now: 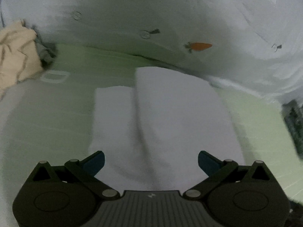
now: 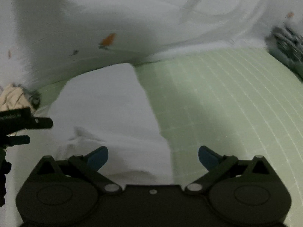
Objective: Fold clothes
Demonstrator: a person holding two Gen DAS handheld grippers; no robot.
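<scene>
Right, white cloth (image 1: 170, 117) lies folded on the green mat (image 2: 217, 98), soft, light, floppy; I'd pinch a near corner or hem. Left gripper (image 1: 151, 161) and right gripper (image 2: 153, 158) fingers both spread, holding nothing

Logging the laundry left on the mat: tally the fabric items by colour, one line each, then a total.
White folded garment: 1
Beige crumpled garment: 1
Dark patterned cloth at the mat's right edge: 1
Carrot-print sheet behind the mat: 1
Total: 4
</scene>
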